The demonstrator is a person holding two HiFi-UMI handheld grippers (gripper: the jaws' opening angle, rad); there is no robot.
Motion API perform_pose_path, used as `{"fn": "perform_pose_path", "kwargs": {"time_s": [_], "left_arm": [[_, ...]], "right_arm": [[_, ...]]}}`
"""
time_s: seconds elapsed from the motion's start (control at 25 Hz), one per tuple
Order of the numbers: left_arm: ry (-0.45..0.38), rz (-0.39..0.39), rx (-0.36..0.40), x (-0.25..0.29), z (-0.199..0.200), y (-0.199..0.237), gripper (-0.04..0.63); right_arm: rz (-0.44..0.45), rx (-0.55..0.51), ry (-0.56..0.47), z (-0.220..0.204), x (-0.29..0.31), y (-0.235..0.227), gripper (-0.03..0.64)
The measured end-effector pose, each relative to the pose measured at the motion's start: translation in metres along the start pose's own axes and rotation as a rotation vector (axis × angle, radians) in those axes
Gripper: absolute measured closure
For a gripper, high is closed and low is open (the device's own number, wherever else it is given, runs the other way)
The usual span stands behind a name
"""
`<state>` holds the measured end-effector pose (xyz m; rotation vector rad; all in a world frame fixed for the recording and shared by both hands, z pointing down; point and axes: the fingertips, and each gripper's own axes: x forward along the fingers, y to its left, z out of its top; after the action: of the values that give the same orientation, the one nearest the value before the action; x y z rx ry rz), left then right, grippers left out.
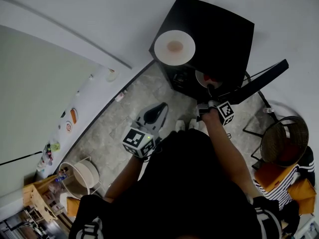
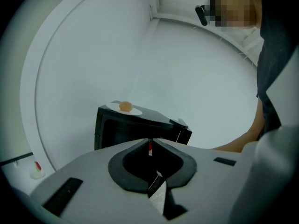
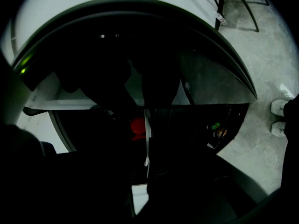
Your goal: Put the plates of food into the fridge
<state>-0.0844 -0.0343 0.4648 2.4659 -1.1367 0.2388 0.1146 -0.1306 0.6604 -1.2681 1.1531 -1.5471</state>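
Head view: a black box-shaped fridge (image 1: 214, 34) stands on a grey veined stone floor (image 1: 124, 113), its door (image 1: 259, 78) swung open. On its flat top lies a round white plate (image 1: 174, 46) with a pale brown piece at its centre. The right gripper (image 1: 210, 90) reaches into the opening, clamped on the rim of the red-food plate (image 1: 205, 77). The left gripper (image 1: 158, 109) hangs well apart from the fridge, above the floor.

Left gripper view: jaws pressed together, nothing between them (image 2: 150, 143). Only here is the fridge (image 2: 135, 129) seen from the side. The top plate (image 2: 124, 108) reads as a thin disc, and its food is a small rounded orange-brown lump.

Right gripper view: very dark. The right gripper (image 3: 145, 125) pinches the red-food plate (image 3: 147, 139), seen edge-on as a thin white strip, with a red lump just beside it. The floor (image 3: 261, 41) and white shoes (image 3: 280, 107) show at right.
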Motion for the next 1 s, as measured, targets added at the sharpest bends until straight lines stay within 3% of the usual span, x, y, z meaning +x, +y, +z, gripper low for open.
{"fn": "perform_pose_path", "kwargs": {"time_s": [0.64, 0.8, 0.92, 1.0], "left_arm": [[0.008, 0.009, -0.002, -0.002, -0.003, 0.006, 0.557], [0.007, 0.009, -0.015, -0.002, -0.002, 0.006, 0.557], [0.006, 0.006, -0.021, 0.001, -0.004, 0.007, 0.557], [0.005, 0.002, -0.024, 0.003, -0.004, 0.006, 0.557]], "right_arm": [[0.018, -0.02, -0.129, 0.009, 0.015, 0.008, 0.583], [0.012, -0.174, -0.041, 0.008, 0.012, 0.011, 0.578], [0.018, -0.299, 0.028, 0.006, 0.006, 0.015, 0.497], [0.024, -0.336, 0.059, 0.004, 0.0, 0.016, 0.495]]}}
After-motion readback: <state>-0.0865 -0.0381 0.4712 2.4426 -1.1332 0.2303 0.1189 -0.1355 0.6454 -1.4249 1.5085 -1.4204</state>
